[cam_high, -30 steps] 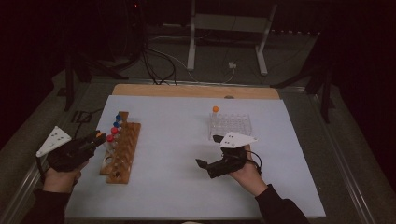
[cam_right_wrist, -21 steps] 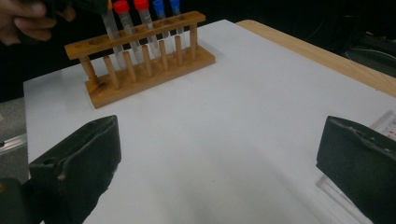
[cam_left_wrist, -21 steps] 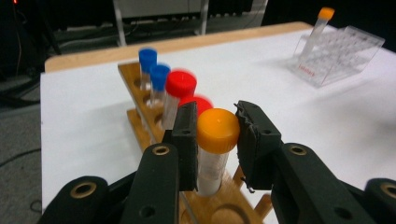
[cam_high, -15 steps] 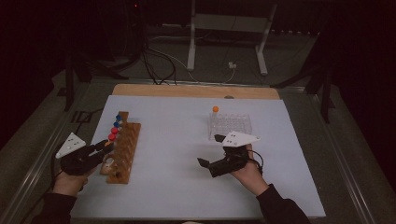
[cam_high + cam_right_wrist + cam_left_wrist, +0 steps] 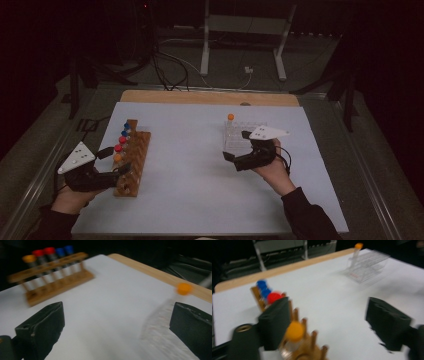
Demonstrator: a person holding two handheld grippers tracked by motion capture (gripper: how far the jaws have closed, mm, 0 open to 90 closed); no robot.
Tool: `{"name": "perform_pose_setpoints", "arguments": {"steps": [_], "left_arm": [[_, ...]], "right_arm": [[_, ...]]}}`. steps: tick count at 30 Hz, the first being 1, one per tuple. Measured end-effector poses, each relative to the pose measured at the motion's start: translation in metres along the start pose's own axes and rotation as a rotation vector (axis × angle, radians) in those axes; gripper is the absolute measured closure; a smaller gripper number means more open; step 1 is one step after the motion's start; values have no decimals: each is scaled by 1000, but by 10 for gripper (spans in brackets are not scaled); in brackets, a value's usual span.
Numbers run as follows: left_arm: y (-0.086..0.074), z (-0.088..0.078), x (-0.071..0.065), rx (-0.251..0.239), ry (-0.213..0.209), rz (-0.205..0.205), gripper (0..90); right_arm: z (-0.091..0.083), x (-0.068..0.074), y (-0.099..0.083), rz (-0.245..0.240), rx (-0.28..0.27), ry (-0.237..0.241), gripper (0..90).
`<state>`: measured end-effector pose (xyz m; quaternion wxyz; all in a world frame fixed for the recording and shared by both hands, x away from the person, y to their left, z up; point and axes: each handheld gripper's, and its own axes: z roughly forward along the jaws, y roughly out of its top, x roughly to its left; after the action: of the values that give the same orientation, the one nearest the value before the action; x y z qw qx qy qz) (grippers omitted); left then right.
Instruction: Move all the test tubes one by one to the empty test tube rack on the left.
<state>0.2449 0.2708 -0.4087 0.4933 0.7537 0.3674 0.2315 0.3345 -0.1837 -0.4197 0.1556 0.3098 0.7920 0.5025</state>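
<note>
Near the left edge of the desk point(image 5: 200, 200), a wooden rack point(image 5: 132, 159) is seen lying lengthwise from front to back, with capped tubes stood in it: two blue-capped tubes point(image 5: 126, 130) at the far end, two red-capped tubes point(image 5: 120, 144) next, and an orange-capped tube point(image 5: 117, 157) nearest the front. The left gripper point(image 5: 122, 172) is held low at the rack's front end, just beside that orange-capped tube. Its jaws have just been opening and are seen spread wide in the left gripper view; the orange cap point(image 5: 294, 331) stands against the inner side of the left jaw, with a broad gap to the other jaw, so nothing is clamped. That view is blurred, and whether the jaw actually touches the tube cannot be told.

Toward the right half of the desk, a clear plastic rack point(image 5: 239, 135) is placed, with a single orange-capped tube point(image 5: 230, 118) upright at its far left corner. The right gripper point(image 5: 227, 156) is held just in front of this clear rack, pointing toward the desk's left side. Its jaws are seen wide apart in the right gripper view, with only bare desk surface between them.
</note>
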Motion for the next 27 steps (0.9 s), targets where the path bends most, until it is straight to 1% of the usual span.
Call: {"name": "perform_pose_setpoints", "arguments": {"steps": [1,3,4,5,6,7,8,10,11,12,13,15,17,18,19,20,21,22,23,24,25,26,27], "left_arm": [[3,0,-4,-10,-14,-1,141],[7,3,-13,-32,-47,2,84],[9,5,-17,-40,-61,2,72],[10,9,-21,-46,-80,4,56],[10,12,-24,-47,-95,9,42],[10,16,-28,-47,-107,14,33],[9,20,-31,-47,-129,13,32],[8,27,-37,-34,-152,20,30],[7,30,-39,-31,-164,21,30],[6,33,-41,-30,-174,23,30],[5,35,-43,-28,-180,23,30],[4,39,-45,-21,-188,25,30],[4,40,-46,-18,-201,26,30],[3,41,-46,-16,-195,31,30],[3,41,-46,-17,-196,28,30],[3,41,-46,-16,-202,22,30],[2,41,-46,-14,-194,25,30],[2,42,-46,-15,-197,20,30],[1,42,-46,-12,-199,20,30],[1,42,-46,-12,-193,23,30],[1,42,-45,-10,-199,19,30],[1,42,-45,-10,-199,15,30],[1,41,-45,-12,-195,20,30]], "right_arm": [[4,-6,0,9,15,-14,1],[13,-18,0,17,29,-72,75],[18,-23,0,31,41,-90,116],[23,-29,0,38,49,-100,193],[28,-34,-1,45,62,-120,247],[34,-40,-1,62,80,-131,322],[38,-45,-2,63,90,-139,369],[48,-50,-2,32,125,-182,458],[54,-53,-2,27,138,-193,465],[59,-56,-2,34,150,-208,505],[63,-60,-1,39,157,-213,530],[72,-65,0,46,172,-245,572],[79,-70,2,65,179,-254,602],[83,-72,2,70,184,-259,616],[85,-74,3,79,187,-252,629],[88,-75,3,83,192,-259,637],[91,-77,3,98,191,-247,661],[92,-77,3,111,189,-236,673],[94,-77,3,105,194,-235,708],[94,-76,3,91,193,-238,744],[94,-75,4,97,188,-237,749],[93,-73,5,89,181,-241,751],[91,-71,7,75,171,-249,753]]}}
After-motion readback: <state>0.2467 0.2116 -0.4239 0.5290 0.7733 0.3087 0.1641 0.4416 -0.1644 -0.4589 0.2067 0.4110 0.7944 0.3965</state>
